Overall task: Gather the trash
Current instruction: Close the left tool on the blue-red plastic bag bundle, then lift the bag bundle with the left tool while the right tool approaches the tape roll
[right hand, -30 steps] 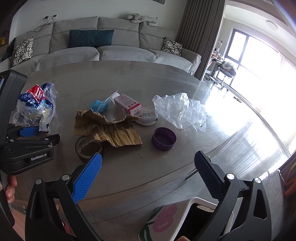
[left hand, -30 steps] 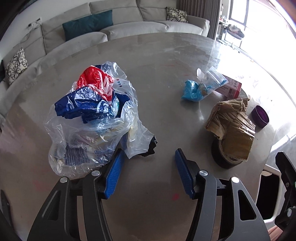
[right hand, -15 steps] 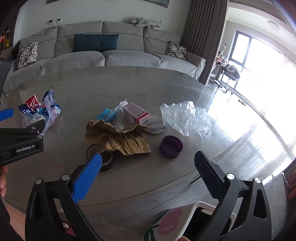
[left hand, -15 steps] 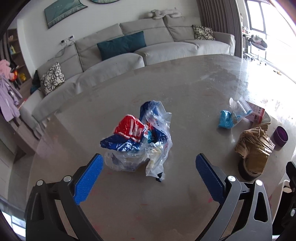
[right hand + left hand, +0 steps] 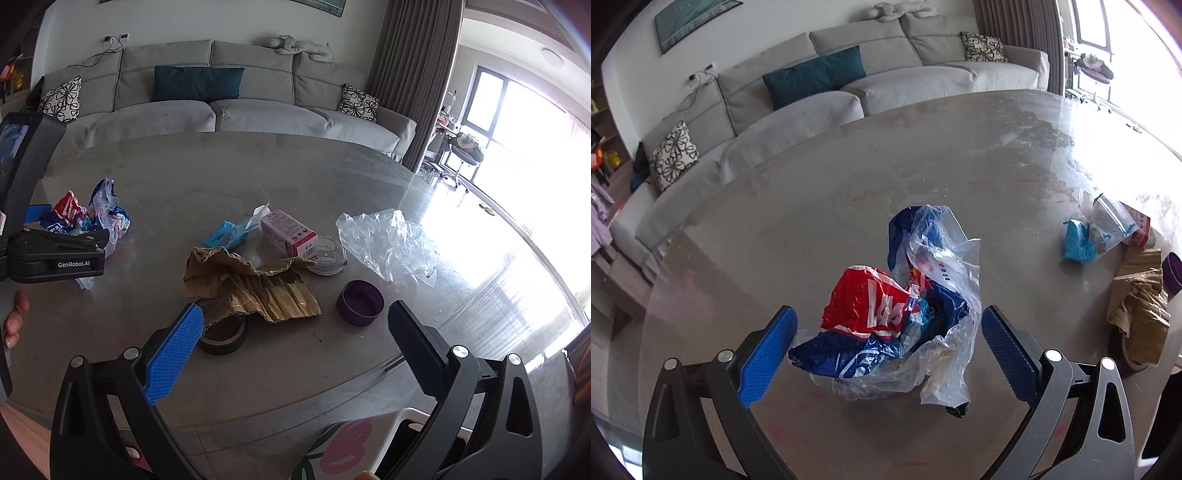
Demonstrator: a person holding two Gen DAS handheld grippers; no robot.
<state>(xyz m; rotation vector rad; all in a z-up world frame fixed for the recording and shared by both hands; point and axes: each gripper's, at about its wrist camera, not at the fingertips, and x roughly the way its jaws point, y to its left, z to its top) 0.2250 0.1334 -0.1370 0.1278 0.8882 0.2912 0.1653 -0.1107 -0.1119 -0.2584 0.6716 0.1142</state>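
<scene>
A clear plastic bag stuffed with red and blue wrappers (image 5: 901, 317) lies on the grey round table (image 5: 923, 155). My left gripper (image 5: 886, 332) is open, its blue pads on either side of the bag, not touching it. The bag also shows in the right wrist view (image 5: 88, 218), beside the left gripper's body. My right gripper (image 5: 295, 328) is open and empty above the near table edge. Ahead of it lie crumpled brown cardboard (image 5: 251, 284), a black tape roll (image 5: 221, 332) and a purple lid (image 5: 360, 302).
Further back lie a pink box (image 5: 290, 230), a blue wrapper in a zip bag (image 5: 229, 232), a round tin (image 5: 328, 254) and a clear plastic sheet (image 5: 388, 243). A white bin with a pink print (image 5: 354, 446) stands below the table edge. A grey sofa (image 5: 221, 110) is behind.
My left gripper opened wide, pulled back from the bag, then came close again with the bag between its pads. My right gripper moved slightly closer to the cardboard.
</scene>
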